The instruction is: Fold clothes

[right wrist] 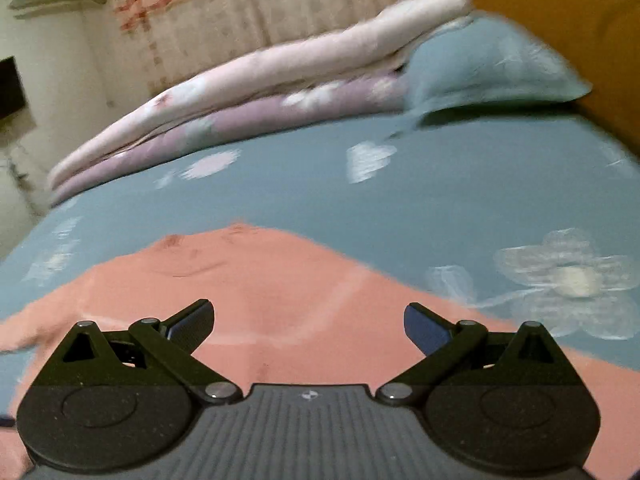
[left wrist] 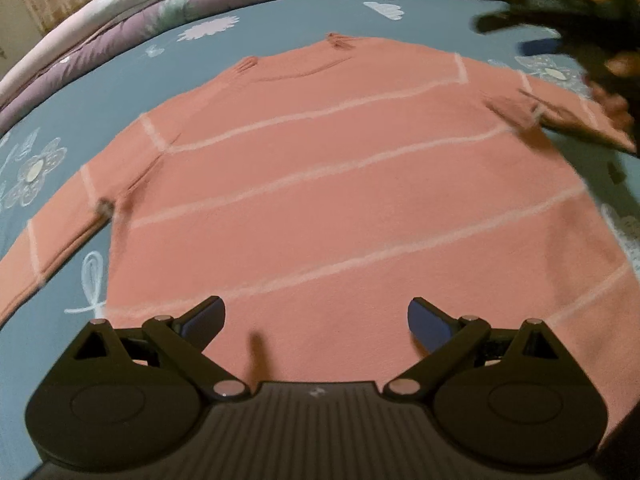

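The left claw [left wrist: 316, 320] hangs wide apart over the hem of the salmon-pink knit sweater with thin white stripes [left wrist: 320, 184], spread flat on the blue flowered bed sheet [left wrist: 100, 88]. The right claw [right wrist: 308, 322] is spread too, low over its shoulder, gripping nothing.

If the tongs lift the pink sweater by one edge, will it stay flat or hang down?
The sweater will probably hang down and fold: it lies limp on the bed, with soft creases near the neck. It looks knitted, so it may stretch a little. It is unlikely to slip, since the surface looks fuzzy.
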